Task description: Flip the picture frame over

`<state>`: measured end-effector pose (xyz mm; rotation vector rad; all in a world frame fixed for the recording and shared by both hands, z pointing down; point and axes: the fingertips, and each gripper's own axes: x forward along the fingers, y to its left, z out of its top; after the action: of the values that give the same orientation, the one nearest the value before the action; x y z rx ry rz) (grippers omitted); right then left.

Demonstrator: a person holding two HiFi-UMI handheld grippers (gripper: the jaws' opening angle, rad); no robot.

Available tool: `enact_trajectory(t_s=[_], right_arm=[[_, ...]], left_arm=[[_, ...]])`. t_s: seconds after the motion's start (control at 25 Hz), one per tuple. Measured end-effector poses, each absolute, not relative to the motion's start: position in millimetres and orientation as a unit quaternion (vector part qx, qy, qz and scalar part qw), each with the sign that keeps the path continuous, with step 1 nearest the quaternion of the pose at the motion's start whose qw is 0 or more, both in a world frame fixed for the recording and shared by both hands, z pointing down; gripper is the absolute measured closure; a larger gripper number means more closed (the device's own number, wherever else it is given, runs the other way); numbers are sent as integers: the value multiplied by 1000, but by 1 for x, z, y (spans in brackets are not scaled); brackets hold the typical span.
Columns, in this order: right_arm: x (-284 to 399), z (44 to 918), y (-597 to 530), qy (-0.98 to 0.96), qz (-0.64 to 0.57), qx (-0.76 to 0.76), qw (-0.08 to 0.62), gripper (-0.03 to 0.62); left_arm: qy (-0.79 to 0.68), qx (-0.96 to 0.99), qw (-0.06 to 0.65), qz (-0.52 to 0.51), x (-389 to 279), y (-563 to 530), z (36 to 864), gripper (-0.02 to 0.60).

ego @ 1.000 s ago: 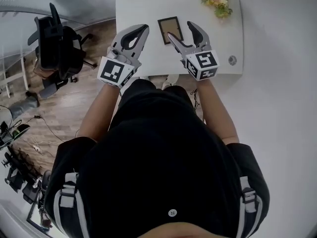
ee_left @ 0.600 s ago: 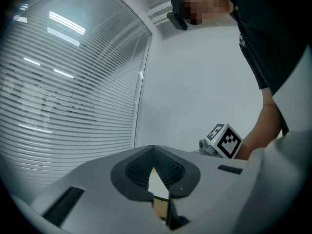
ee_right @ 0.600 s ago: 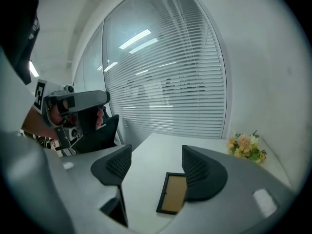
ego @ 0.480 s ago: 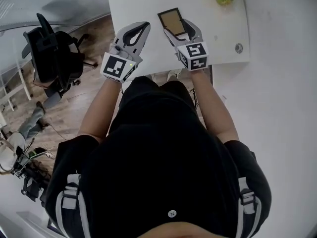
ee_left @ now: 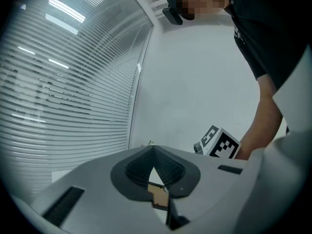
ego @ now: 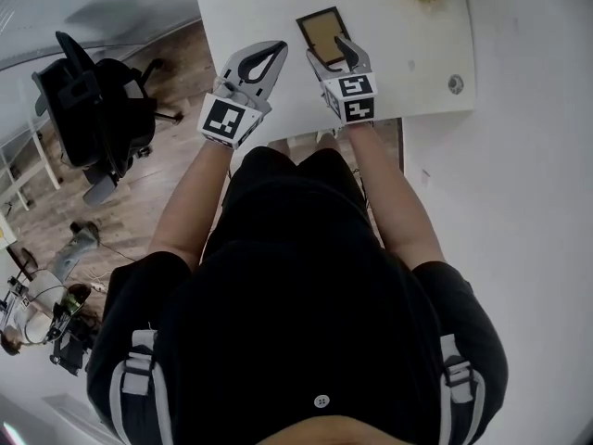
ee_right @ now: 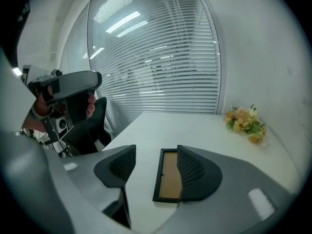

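Brown board, seemingly the backing, faces up inside the slim black rectangular picture frame (ego: 324,31), which lies flat on the smooth white table (ego: 250,7), so no flip has begun. The right gripper (ee_right: 155,155) is closing its ribbed jaws over the frame's near end, not yet pressing it; the left gripper (ee_left: 154,150), clenched on nothing, hovers beside

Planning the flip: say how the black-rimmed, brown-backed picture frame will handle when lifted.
Probably stiff and light: the black-rimmed, brown-backed picture frame looks thin. Lying flat on the white table, its edge may be hard to catch. Might slide.
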<state>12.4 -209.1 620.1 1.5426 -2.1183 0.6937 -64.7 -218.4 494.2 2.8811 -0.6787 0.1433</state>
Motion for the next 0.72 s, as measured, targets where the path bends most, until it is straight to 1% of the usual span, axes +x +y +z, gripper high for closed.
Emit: enact_trajectory(t_s=[0.36,0.44,0.6,0.72], right_arm=[[11,680,-200,-739,278,547,279,372],[13,689,-200,-733,285,548,284,373],[9,701,-202,-723,300,550,290,402],[7,709,-205,-720,300,552,297,411]], left_arm=[[-229,966,99,72,-64,-225,537,577],[-227,966,102,75,-62,-225,543,577],[-227,964,113,82,-63,-227,555,577],[-225,963,119,86,-61,-227,563,577]])
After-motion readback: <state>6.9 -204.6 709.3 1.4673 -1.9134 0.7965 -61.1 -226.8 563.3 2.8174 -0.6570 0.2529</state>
